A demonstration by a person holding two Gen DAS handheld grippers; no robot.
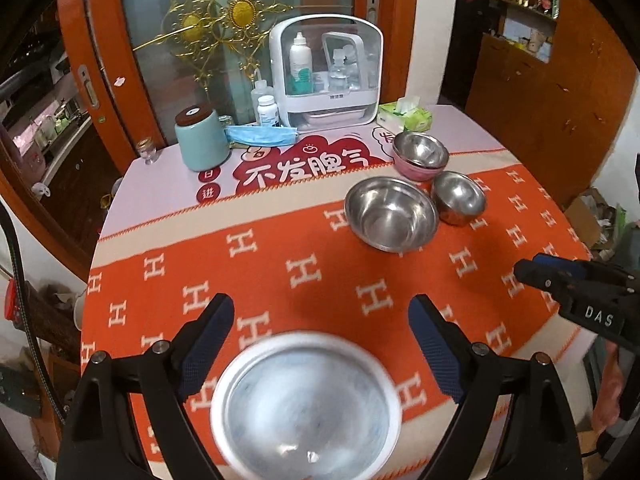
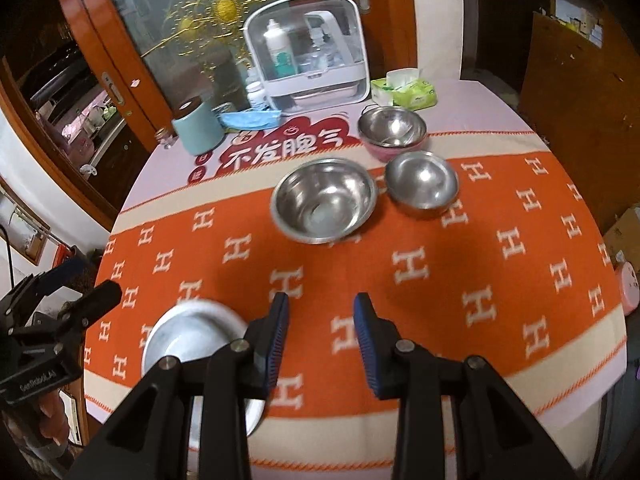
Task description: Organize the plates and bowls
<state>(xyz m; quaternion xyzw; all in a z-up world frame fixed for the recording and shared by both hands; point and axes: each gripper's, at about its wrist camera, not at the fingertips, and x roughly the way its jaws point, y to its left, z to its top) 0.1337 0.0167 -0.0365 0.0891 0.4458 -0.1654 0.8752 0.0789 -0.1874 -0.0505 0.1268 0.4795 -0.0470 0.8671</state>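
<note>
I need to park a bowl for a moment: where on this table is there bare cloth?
The orange cloth is bare between the white-rimmed bowl near the front edge and the large steel bowl, and also right of the right gripper. The back is crowded: small steel bowl, pink stack, white case, teal jar, tissues.

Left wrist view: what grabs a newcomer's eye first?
The white-rimmed bowl, blurred, sits right below the open left gripper on the orange H-patterned cloth. Further back are a big steel bowl, a smaller one to its right, and a bowl stack behind them. The right gripper pokes in from the right.
</note>
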